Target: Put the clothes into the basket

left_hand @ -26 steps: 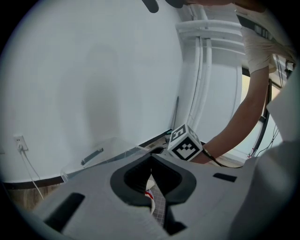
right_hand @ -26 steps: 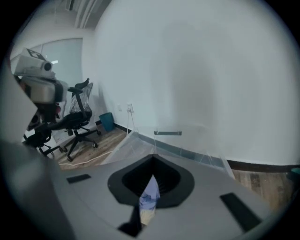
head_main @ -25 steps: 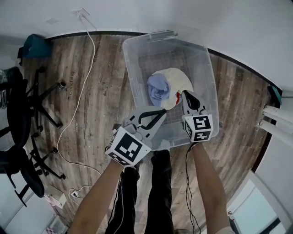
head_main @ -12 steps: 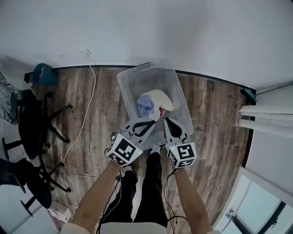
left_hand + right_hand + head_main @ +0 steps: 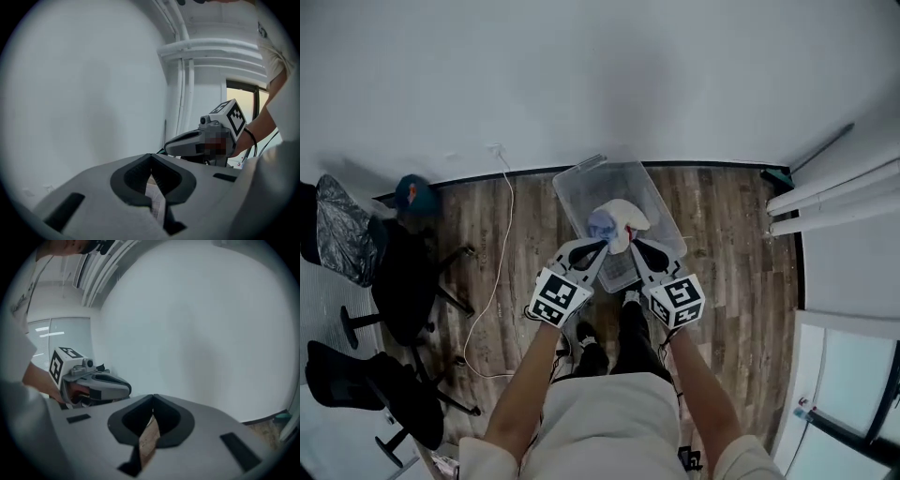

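Observation:
A clear plastic basket (image 5: 581, 182) stands on the wood floor by the wall. A cream garment (image 5: 626, 213) and a blue one (image 5: 602, 225) lie inside it. My left gripper (image 5: 600, 247) and right gripper (image 5: 635, 247) hang side by side well above the basket's near edge, both shut and empty. In the left gripper view the left gripper's (image 5: 151, 156) jaws meet at the tips, facing the white wall, with the right gripper (image 5: 201, 143) alongside. In the right gripper view the right gripper's (image 5: 153, 396) jaws also meet, and the left gripper (image 5: 96, 383) shows beside it.
A white cable (image 5: 499, 246) runs over the floor left of the basket. Black office chairs (image 5: 408, 286) stand at the left, and a teal object (image 5: 412, 192) lies near the wall. White pipes (image 5: 830, 200) run along the right wall. My legs and feet (image 5: 609, 333) are below the grippers.
The head view has pulled far back and up, so the basket looks much smaller. Both grippers have lifted away from the clothes and drawn closer together, still shut.

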The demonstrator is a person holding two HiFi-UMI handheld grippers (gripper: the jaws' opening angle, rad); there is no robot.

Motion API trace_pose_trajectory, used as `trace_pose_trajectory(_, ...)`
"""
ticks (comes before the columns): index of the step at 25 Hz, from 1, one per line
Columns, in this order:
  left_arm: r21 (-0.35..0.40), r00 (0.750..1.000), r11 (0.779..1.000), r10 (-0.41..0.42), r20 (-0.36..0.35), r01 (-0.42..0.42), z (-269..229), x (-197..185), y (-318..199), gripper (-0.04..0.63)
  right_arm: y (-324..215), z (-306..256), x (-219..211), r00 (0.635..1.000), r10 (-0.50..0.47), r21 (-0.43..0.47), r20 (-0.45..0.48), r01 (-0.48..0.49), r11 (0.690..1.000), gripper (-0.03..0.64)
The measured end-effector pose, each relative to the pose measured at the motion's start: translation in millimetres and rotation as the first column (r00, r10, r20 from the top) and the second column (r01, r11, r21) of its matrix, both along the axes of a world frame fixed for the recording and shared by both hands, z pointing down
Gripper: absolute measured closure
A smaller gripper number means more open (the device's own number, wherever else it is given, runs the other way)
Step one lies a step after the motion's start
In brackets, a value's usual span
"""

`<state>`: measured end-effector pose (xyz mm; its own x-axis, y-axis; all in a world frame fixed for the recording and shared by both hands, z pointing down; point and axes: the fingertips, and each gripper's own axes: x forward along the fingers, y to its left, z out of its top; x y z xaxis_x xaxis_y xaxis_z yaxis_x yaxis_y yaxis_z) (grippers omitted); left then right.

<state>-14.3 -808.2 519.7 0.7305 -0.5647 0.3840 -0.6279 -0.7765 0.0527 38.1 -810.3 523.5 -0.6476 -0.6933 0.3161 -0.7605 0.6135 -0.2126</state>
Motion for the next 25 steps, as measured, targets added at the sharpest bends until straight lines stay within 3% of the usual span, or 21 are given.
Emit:
trace_pose_trajectory(4, 0.033, 1.0, 0.999, 0.006, -0.003, -0.006, -16, 3, 2, 0.581, 1, -16, 10, 0.999, 0.019, 0.017, -0.046, -0.019, 1.0, 0.6)
trace_pose_trajectory(8, 0.037, 0.998, 0.999, 0.036, 0.058, -0.038, -15, 2, 6, 0.581, -1, -24, 16, 0.996, 0.057, 0.036, -0.062, -0.055, 0.998, 0.598)
trace_pose_trajectory(25, 0.058, 0.998, 0.998, 0.028, 0.047, -0.031, -26, 21, 8, 0.581, 3, -21, 24, 0.994, 0.038, 0.009, -0.104, -0.038, 0.999, 0.6)
